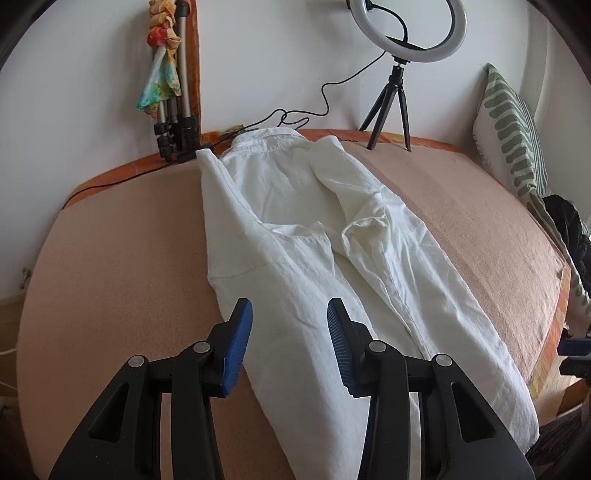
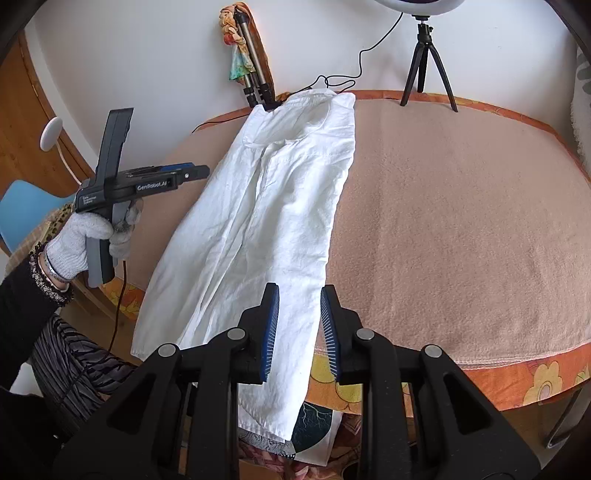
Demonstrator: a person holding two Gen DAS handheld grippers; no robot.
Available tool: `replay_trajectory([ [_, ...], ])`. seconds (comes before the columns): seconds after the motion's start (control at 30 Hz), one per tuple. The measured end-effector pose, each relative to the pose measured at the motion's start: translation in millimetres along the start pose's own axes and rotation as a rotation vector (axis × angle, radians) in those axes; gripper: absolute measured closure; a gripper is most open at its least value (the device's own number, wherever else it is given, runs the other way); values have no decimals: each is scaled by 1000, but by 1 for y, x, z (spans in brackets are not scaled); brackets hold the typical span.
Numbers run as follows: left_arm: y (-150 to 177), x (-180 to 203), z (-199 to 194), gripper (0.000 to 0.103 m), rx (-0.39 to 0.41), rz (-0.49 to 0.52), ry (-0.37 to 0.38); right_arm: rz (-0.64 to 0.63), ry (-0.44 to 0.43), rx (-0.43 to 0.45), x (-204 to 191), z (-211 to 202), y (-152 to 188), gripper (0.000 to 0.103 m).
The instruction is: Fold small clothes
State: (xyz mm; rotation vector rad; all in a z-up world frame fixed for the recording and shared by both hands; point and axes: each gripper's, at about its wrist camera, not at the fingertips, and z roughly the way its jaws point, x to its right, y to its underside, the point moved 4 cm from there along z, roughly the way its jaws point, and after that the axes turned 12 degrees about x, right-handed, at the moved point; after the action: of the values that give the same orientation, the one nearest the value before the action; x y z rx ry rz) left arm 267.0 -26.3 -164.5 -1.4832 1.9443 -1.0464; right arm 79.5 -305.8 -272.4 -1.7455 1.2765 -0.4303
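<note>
A long white shirt (image 1: 295,221) lies lengthwise on the pink blanket (image 1: 110,277), collar at the far end, both sides folded in over the middle. In the right wrist view the shirt (image 2: 266,206) runs to the near edge of the blanket (image 2: 443,221), and its hem hangs over that edge. My left gripper (image 1: 290,306) hovers open above the shirt's lower left part, with nothing between its blue pads. A gloved hand (image 2: 81,236) holds that left gripper (image 2: 195,172) out at the shirt's left side. My right gripper (image 2: 300,291) is open by a narrow gap above the hem, gripping nothing.
A ring light (image 1: 406,29) on a small tripod (image 2: 428,62) stands at the far edge, its cable (image 1: 325,99) trailing behind the collar. A folded tripod with a colourful scarf (image 1: 173,92) leans on the wall. A patterned pillow (image 1: 513,129) and dark cloth (image 1: 569,229) lie right.
</note>
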Motion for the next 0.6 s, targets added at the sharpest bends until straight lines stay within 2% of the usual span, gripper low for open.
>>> replay_trajectory([
  [0.1,8,1,31,70,-62,9,-5,-45,-6,-32,-11,16,8,78],
  [0.2,23,10,40,70,-94,44,-10,-74,-18,-70,-17,29,20,78],
  [0.33,40,23,16,70,-97,97,19,-85,-46,-110,-19,39,30,78],
  [0.5,65,32,-38,70,-99,106,73,-123,-7,-139,-21,43,39,78],
  [0.6,82,41,-69,70,-102,90,153,-60,-104,-113,-33,28,30,78],
])
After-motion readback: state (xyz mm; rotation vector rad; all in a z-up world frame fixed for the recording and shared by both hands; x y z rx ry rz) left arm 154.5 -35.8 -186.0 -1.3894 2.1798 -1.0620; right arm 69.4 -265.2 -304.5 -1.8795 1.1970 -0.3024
